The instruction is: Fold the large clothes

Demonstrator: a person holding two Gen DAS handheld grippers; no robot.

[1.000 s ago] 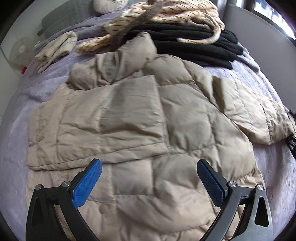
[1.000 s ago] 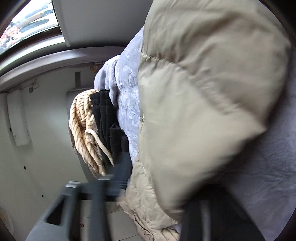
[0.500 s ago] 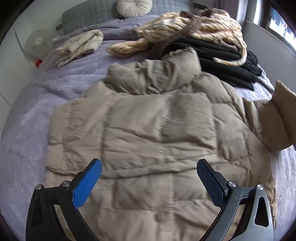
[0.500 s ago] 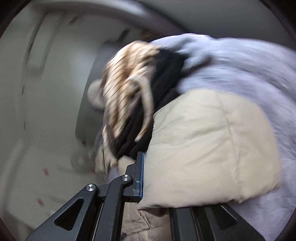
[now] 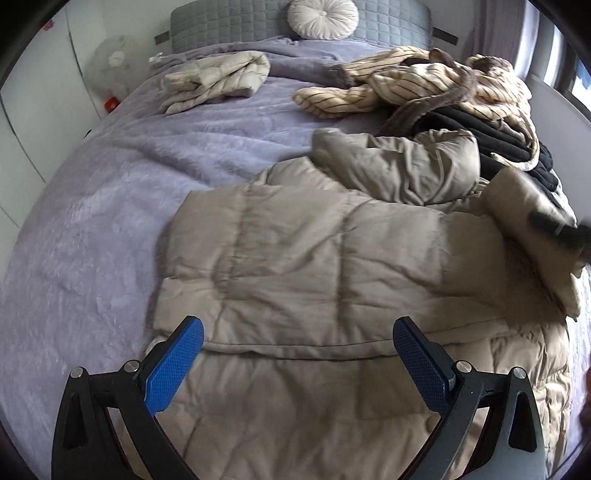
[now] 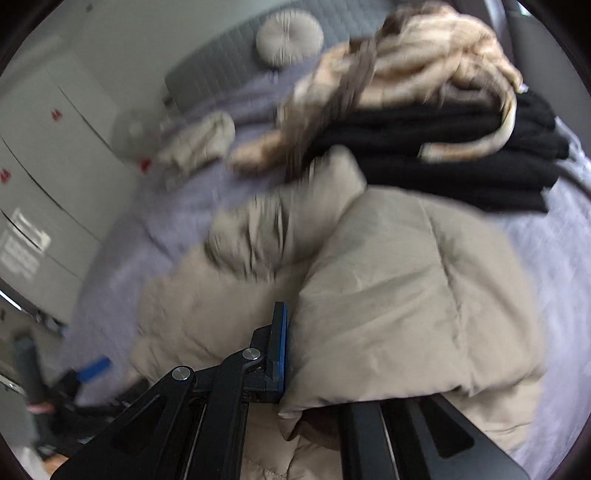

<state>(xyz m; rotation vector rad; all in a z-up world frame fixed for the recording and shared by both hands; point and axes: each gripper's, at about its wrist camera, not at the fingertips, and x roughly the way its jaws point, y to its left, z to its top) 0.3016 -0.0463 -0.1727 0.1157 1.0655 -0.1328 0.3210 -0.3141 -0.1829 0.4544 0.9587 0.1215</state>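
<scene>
Beige sleeve (image 6: pixel 406 295) swung over puffer jacket (image 5: pixel 314 266), right gripper (image 6: pixel 295 354) jaws clamped on it, left gripper (image 5: pixel 295 365) jaws apart above jacket

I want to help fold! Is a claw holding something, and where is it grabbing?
The right claw is pinching the beige puffy coat by the end of its sleeve. The left claw is open, holding nothing.

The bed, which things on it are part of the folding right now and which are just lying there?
In the job:
- beige puffer jacket
- its sleeve, clamped in the right gripper
- left gripper, open above the jacket

Lying about:
- striped garment
- black clothes
- small cream jacket
- round cushion
</scene>
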